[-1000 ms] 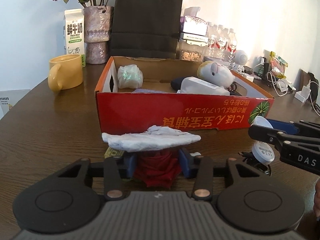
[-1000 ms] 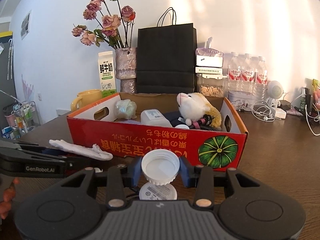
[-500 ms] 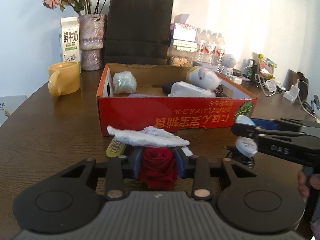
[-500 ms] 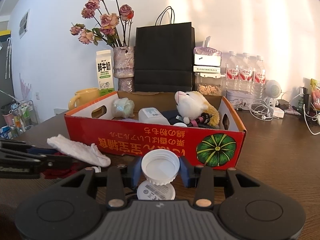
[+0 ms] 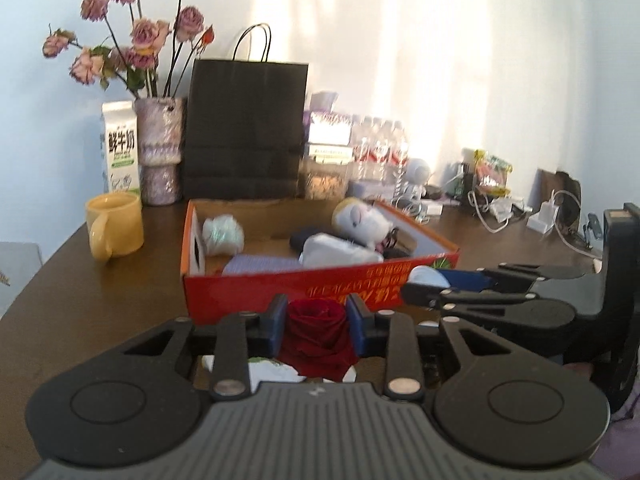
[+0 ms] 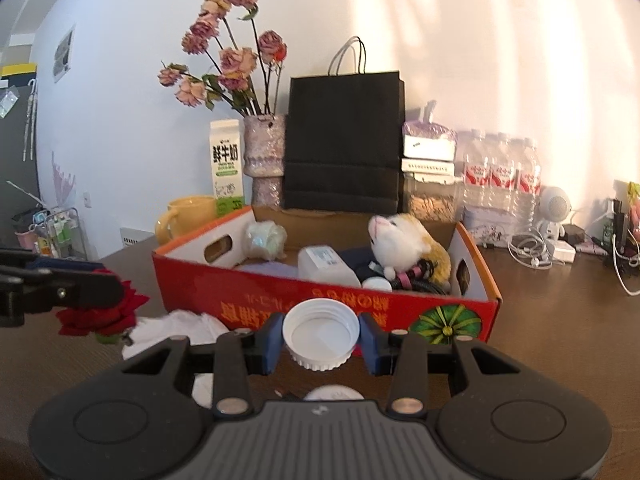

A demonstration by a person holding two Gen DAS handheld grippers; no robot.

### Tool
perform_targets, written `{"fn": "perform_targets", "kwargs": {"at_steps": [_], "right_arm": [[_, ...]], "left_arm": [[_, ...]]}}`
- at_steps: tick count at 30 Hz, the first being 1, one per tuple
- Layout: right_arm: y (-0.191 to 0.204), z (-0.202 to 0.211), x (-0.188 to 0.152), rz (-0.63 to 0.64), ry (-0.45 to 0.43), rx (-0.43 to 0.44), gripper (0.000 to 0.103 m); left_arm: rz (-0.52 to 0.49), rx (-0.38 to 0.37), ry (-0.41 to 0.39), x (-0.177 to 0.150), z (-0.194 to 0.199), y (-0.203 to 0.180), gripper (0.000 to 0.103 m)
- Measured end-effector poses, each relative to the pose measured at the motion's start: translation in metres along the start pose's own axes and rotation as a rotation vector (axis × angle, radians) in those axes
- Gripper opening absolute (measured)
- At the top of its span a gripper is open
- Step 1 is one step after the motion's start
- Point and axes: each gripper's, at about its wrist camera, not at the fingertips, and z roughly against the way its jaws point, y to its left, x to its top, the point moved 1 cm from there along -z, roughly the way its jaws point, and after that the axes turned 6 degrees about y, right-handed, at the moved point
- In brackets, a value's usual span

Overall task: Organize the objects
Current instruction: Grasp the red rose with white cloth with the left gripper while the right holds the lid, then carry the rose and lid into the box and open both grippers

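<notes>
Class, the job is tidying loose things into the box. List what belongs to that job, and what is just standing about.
In the job:
red rose in left hand-held gripper
white lid in right hand-held gripper
red box
white cloth

Standing about:
yellow mug
milk carton
black bag

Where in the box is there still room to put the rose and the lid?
Inside the box, the bare cardboard floor at the back, between the wrapped ball and the toy cat, looks free. The right side is crowded: toy cat, white bottle, dark things. Outside, the table between the yellow mug and the box is bare.
</notes>
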Motion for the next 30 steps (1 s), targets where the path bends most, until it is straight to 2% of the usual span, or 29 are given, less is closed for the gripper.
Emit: {"fn": "perform_targets", "kwargs": {"at_steps": [16, 30], "right_arm": [[0.013, -0.024, 0.052, 0.043, -0.059, 0.02, 0.039], [0.007, -0.101, 0.103, 0.034, -0.02, 0.005, 0.039]], "left_arm": [[0.037, -0.014, -0.114, 0.055, -0.033, 0.015, 0.031], [0.095, 0.026, -0.13, 0.104, -0.109, 0.045, 0.031]]}}
